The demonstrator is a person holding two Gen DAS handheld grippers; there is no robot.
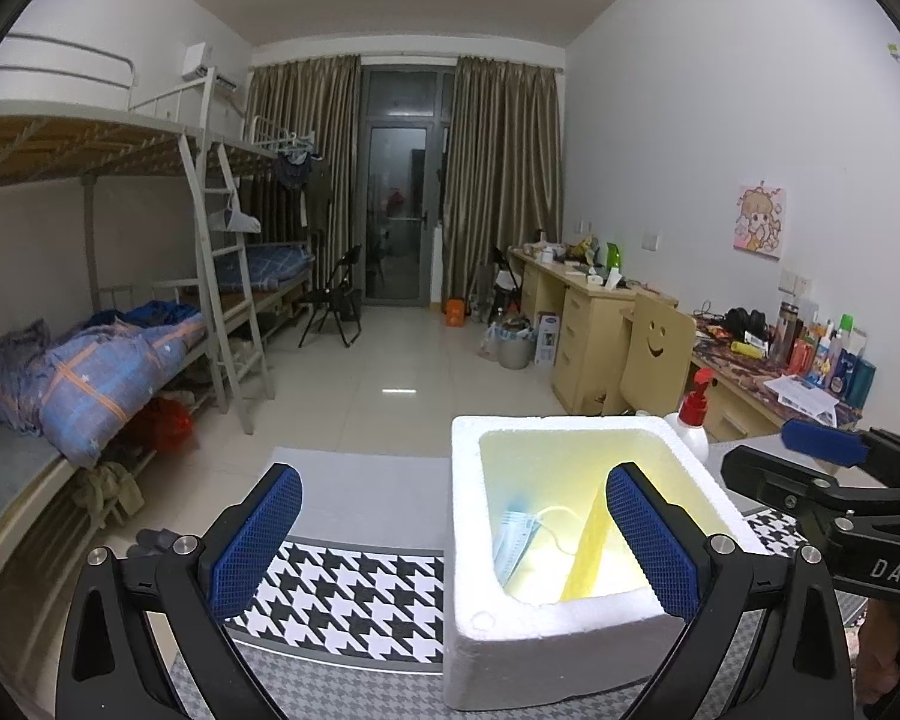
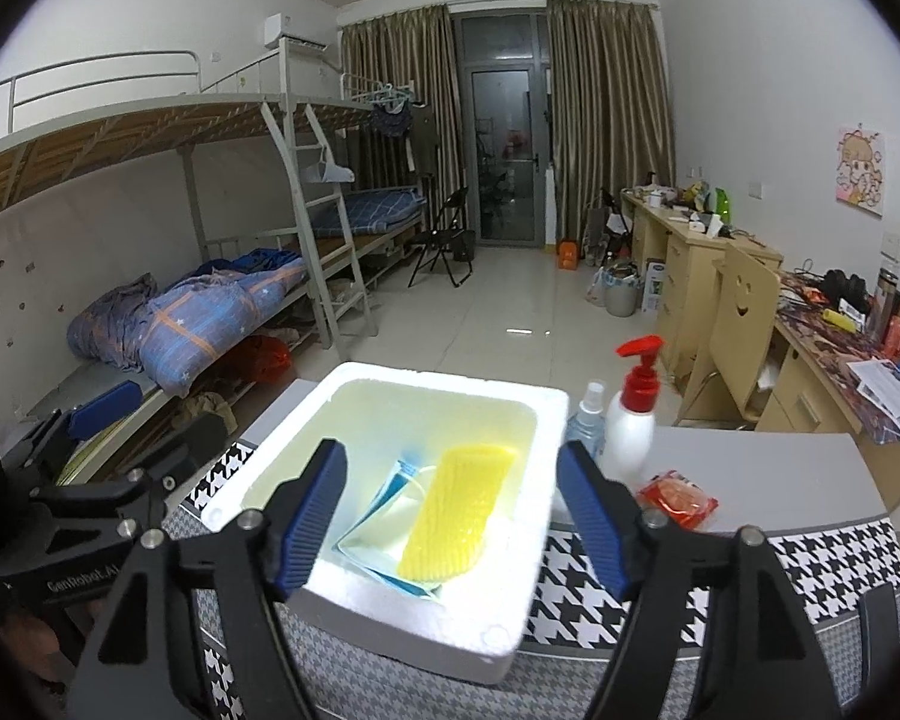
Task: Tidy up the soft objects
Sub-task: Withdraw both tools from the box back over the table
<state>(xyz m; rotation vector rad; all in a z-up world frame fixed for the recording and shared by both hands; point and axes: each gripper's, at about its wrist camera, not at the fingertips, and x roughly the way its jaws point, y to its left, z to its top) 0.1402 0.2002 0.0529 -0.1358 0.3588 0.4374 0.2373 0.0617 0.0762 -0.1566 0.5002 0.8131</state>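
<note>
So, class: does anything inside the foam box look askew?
Yes. The yellow sponge stands tilted in the foam box, propped across the crumpled face mask rather than lying flat.

**Sponge and masks in the foam box**

The right gripper (image 2: 450, 516) hangs above a white foam box (image 2: 390, 618) with its jaws spread wide and nothing between them. Inside the box a yellow sponge (image 2: 456, 516) lies tilted on blue face masks (image 2: 384, 498). The box sits on a houndstooth cloth (image 2: 600, 588). Just beside its right wall stand a small spray bottle (image 2: 588, 420) and a red-topped pump bottle (image 2: 633, 420), with a red packet (image 2: 678, 495) near them. The left gripper (image 2: 99, 420) shows at the left edge.
</note>
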